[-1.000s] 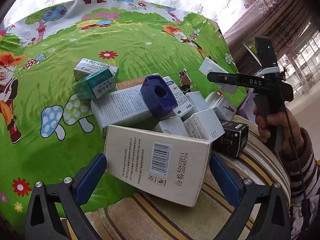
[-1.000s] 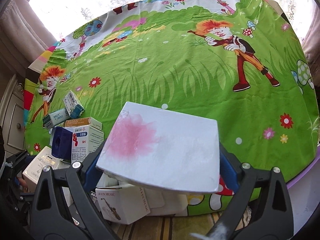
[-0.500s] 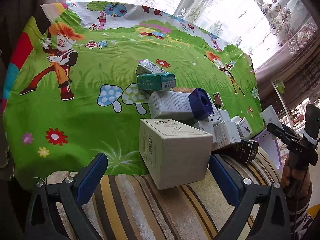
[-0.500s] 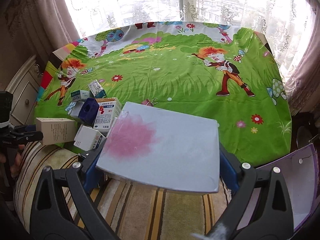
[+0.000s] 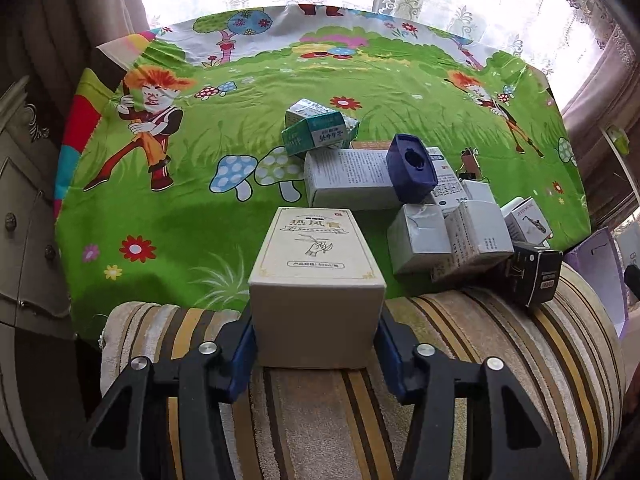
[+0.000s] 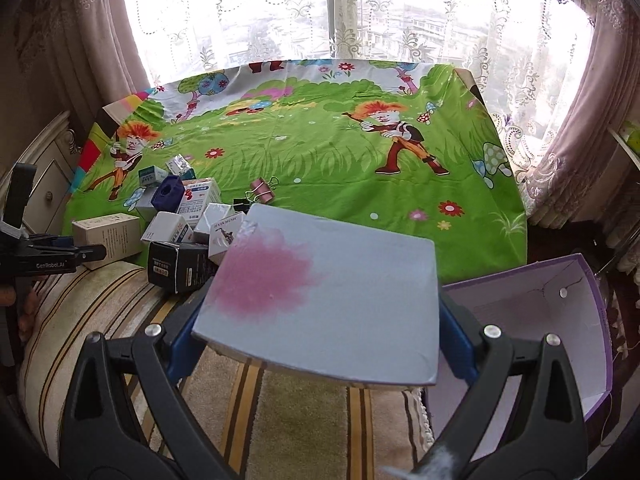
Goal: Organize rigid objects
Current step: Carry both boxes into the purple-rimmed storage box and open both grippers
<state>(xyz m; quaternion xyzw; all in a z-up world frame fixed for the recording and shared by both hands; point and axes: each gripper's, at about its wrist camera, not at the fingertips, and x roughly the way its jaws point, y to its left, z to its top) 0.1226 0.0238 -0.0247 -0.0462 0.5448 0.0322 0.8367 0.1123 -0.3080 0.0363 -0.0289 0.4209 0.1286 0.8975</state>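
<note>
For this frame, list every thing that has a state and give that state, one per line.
Left tongs: just closed, shut on the beige box.
Beige box: gripped, closed.
Right tongs: shut on the grey lid.
Grey lid: held off its box, pink-stained.
Purple box: open, inside looks empty.
Black box: lying on its side.

Two grippers were in view. One cream box (image 5: 316, 276) sat between the blue pads (image 5: 242, 350) of the left gripper (image 5: 316, 354), and one flat grey box with a pink blotch (image 6: 324, 300) sat between the fingers of the right gripper (image 6: 316, 340). Ahead of the left fingertips lay a heap of roughly ten small cartons (image 5: 420, 200), plus one dark blue holder (image 5: 412, 168). Two binder clips (image 6: 260, 194) lay beyond the right fingers, and one open purple box (image 6: 560, 320) stood just right of them.
</note>
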